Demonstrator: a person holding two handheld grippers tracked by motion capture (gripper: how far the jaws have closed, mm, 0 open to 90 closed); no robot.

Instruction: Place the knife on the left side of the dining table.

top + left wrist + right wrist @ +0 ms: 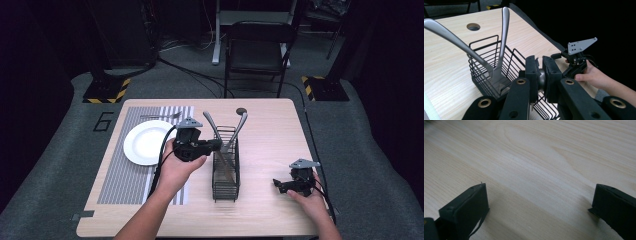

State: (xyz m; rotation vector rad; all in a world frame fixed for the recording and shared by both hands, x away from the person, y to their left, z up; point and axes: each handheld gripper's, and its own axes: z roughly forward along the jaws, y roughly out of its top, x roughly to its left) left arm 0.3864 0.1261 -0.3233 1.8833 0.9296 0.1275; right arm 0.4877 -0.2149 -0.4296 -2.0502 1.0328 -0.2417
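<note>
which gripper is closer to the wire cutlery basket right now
Left. The left gripper is at the wire cutlery basket's near rim, shut on a metal utensil handle. The right gripper sits open on the table, apart to the basket's right.

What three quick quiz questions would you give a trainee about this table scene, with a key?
1. True or false: the right tongs are shut on a spoon.
2. Multiple choice: the left tongs, shut on a metal utensil, are A) over the wire basket, B) over the chair, C) on the floor.
3. Fill in: the white plate lies on a striped ____.

Key: 1 false, as they are open above bare tabletop; 2 A; 3 placemat.
</note>
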